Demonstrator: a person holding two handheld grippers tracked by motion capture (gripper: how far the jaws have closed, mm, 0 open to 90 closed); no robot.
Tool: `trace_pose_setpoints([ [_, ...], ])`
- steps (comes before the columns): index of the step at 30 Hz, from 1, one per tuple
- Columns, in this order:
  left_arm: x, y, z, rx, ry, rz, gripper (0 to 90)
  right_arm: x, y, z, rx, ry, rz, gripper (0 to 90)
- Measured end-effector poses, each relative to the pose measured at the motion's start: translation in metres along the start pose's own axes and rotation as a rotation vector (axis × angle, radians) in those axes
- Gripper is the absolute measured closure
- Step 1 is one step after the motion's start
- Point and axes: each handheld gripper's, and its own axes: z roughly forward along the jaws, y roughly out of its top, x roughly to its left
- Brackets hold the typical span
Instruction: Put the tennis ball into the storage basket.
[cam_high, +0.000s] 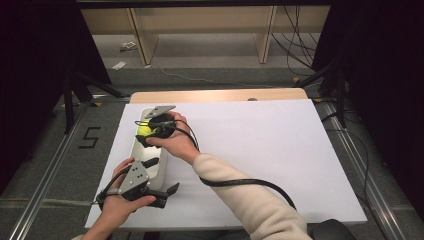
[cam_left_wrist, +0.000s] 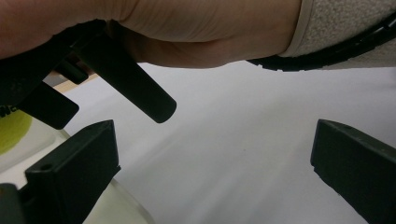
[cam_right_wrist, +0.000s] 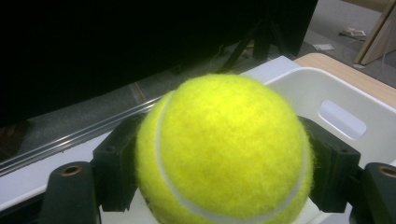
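Observation:
A yellow-green tennis ball (cam_high: 144, 130) (cam_right_wrist: 224, 149) is clamped between the jaws of my right gripper (cam_high: 146, 134) (cam_right_wrist: 224, 186). The ball hangs over the far half of a long white bin (cam_high: 135, 148) at the table's left side. In the right gripper view the bin's wall (cam_right_wrist: 299, 88) and its handle slot lie just behind the ball. My left gripper (cam_high: 162, 176) (cam_left_wrist: 210, 163) is at the bin's near end, jaws wide apart with nothing between them. Its left jaw sits by the bin's rim (cam_left_wrist: 42, 140).
A white sheet (cam_high: 260, 150) covers the table, with a strip of wood (cam_high: 220, 95) at the far edge. The right arm's sleeve and black cable (cam_high: 240, 182) cross the table's front. Metal rails and tripod legs flank the table, and wooden shelving stands beyond.

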Motion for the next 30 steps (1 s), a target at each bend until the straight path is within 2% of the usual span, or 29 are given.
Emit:
trace_pose_setpoints([
  [30,0.0001,-0.0002,0.0002,0.0,-0.002,-0.002,0.3,0.0024,-0.0031,0.0103,0.051,0.015,-0.011,25.7],
])
